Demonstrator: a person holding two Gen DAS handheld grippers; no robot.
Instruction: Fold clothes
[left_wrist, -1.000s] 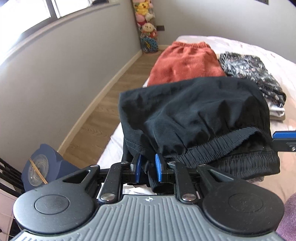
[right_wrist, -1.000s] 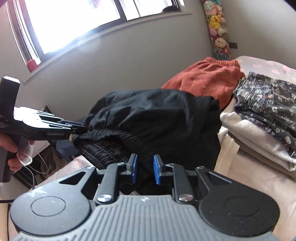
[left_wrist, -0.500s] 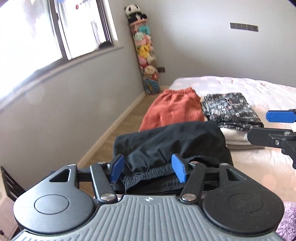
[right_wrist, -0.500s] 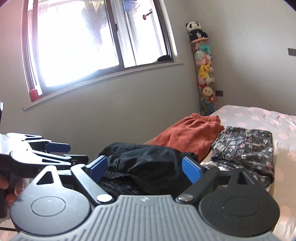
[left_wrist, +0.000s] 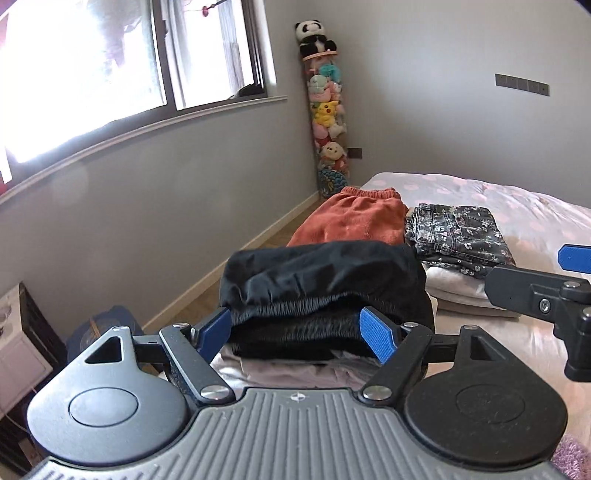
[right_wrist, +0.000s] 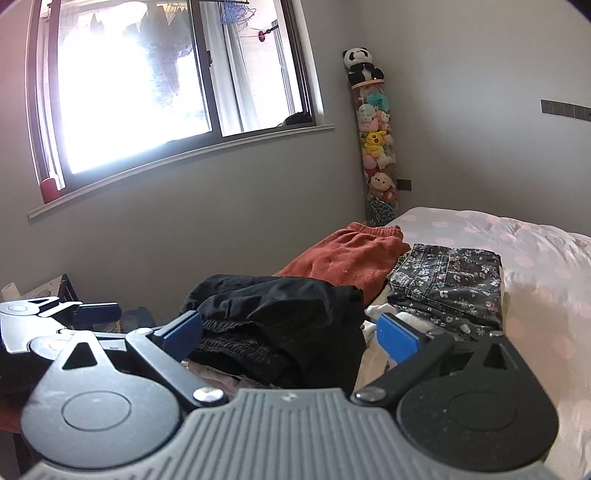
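Observation:
Folded black shorts lie on a small stack of pale folded clothes near the bed's left edge; they also show in the right wrist view. My left gripper is open and empty, just short of the shorts. My right gripper is open and empty, also drawn back from them. The right gripper shows at the right of the left wrist view. The left gripper shows at the left of the right wrist view.
A folded rust-orange garment lies behind the shorts. Floral dark jeans top a stack of white clothes to the right. The pink-dotted bed spreads right. A wall and window are left; a plush-toy column stands in the corner.
Both grippers let go of the black shorts, opened wide and pulled up and back. The shorts now rest folded on the stack.

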